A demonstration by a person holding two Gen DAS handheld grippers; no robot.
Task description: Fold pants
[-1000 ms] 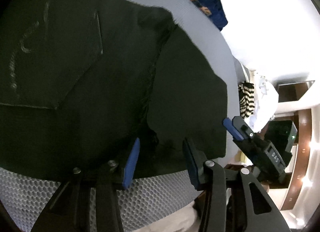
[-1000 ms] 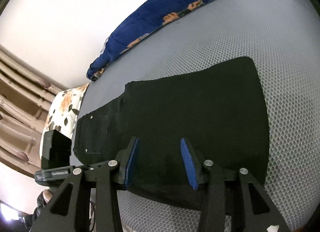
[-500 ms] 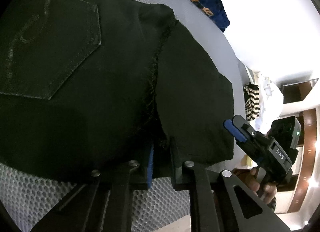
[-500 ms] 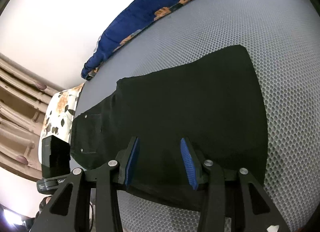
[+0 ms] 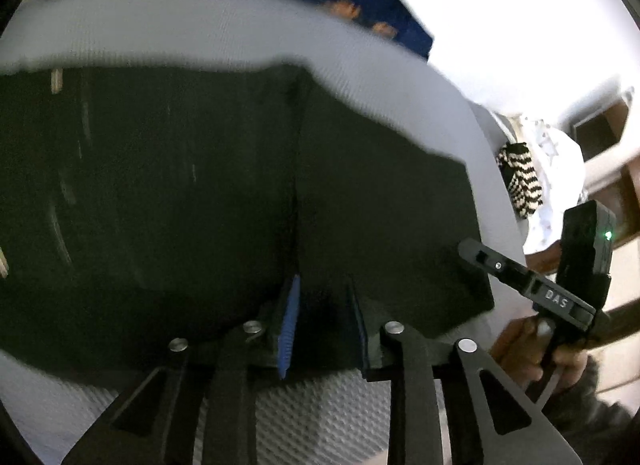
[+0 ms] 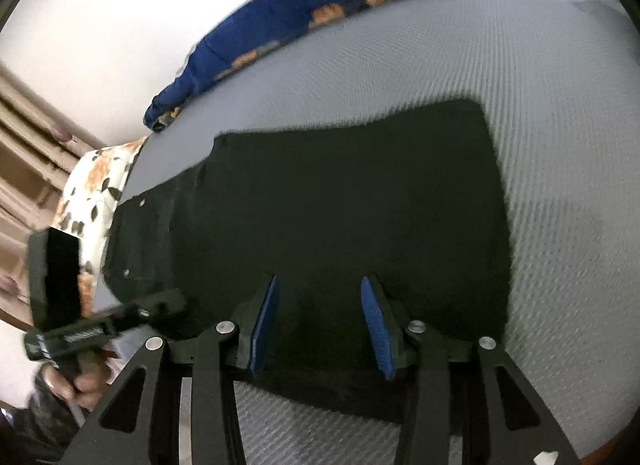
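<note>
One view only: striped cloth [image 5: 520,185].

Grey honeycomb-mesh mattress [image 6: 560,113] filled most of both views. Blue pillow w/ orange print [image 6: 304,17] lay along its far edge, against a white wall [image 6: 100,25]. Floral cushion [image 6: 96,181] — white, w/ orange and dark leaves — sat at the mattress end, beside beige panelling [image 6: 24,137]. Left wrist view: black-and-cream striped cloth [image 5: 520,181] just off the mattress edge, on a white patterned fabric [image 5: 560,169] — blurred.
</note>
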